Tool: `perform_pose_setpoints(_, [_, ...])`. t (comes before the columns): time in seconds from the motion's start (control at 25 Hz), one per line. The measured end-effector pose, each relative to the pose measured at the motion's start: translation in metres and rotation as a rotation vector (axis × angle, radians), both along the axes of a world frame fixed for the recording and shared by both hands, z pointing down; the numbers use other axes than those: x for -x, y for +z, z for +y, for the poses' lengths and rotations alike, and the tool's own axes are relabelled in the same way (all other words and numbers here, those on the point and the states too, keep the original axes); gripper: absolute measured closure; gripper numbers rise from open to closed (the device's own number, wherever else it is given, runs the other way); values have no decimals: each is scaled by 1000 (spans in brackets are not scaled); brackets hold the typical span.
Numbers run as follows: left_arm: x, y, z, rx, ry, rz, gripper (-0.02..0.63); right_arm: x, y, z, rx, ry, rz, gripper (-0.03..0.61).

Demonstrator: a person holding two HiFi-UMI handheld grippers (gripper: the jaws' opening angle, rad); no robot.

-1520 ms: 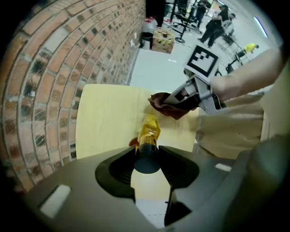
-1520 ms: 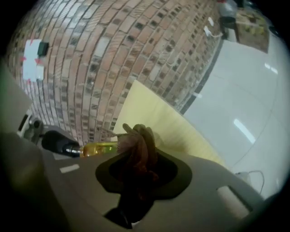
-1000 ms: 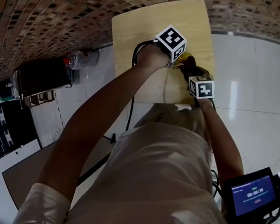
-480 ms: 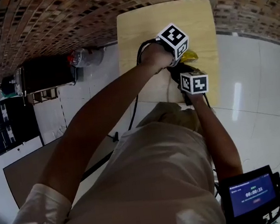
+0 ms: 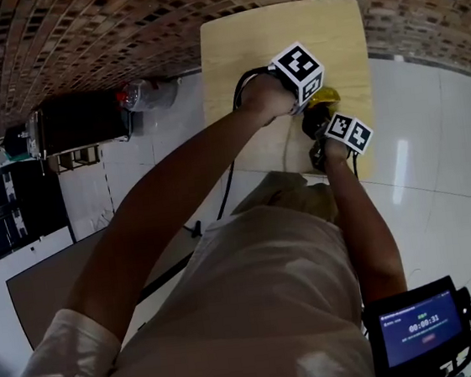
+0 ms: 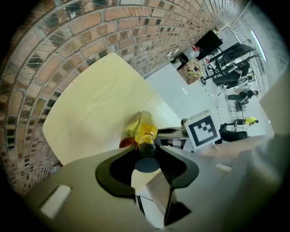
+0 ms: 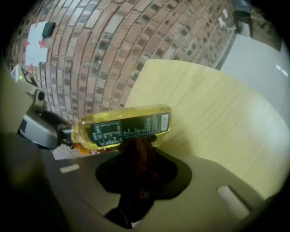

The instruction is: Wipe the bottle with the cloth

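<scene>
My left gripper [image 6: 146, 155] is clamped on the top end of the clear plastic bottle of yellow liquid [image 7: 122, 127], which I hold over the right side of the pale wooden table [image 7: 217, 113]. My right gripper [image 7: 138, 152] is clamped on the dark reddish-brown cloth [image 7: 136, 174], and the cloth is up against the bottle's body, just under the label.

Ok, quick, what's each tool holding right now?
Left tool: closed on the bottle, gripping its cap end.
Right tool: closed on the cloth, which is up against the bottle.
</scene>
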State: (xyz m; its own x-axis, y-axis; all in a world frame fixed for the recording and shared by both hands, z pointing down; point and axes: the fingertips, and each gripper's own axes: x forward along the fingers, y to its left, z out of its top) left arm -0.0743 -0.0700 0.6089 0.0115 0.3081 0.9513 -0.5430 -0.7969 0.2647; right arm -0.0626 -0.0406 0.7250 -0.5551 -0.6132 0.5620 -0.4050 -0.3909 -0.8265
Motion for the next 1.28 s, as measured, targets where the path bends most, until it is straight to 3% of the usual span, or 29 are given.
perform_pose_setpoints(0.2, [3, -2, -6, -29, 42, -8, 439, -30, 14, 6, 129, 255, -131, 483])
perform_pose_setpoints(0.32, [9, -3, -11, -58, 92, -30, 439, -66, 11, 12, 108, 344, -90, 483])
perform_pose_setpoints(0.44, [13, -3, -9, -82, 164, -37, 439, -98, 2, 16, 49, 370, -30, 483])
perform_pose_setpoints(0.6, [22, -10, -1, -107, 303, -56, 435, -110, -16, 16, -32, 307, 30, 483])
perform_pose_setpoints(0.76, [19, -13, -4, -190, 385, -30, 328, -100, -29, 11, -94, 212, 62, 483])
perform_pose_setpoints(1.08, [-10, -29, -21, -357, 422, 124, 245, -83, -41, 5, -159, 94, 100, 483])
perform_pose_setpoints(1.28, [2, -57, -22, -464, 328, 215, 232, -85, -57, 15, -210, 47, 151, 483])
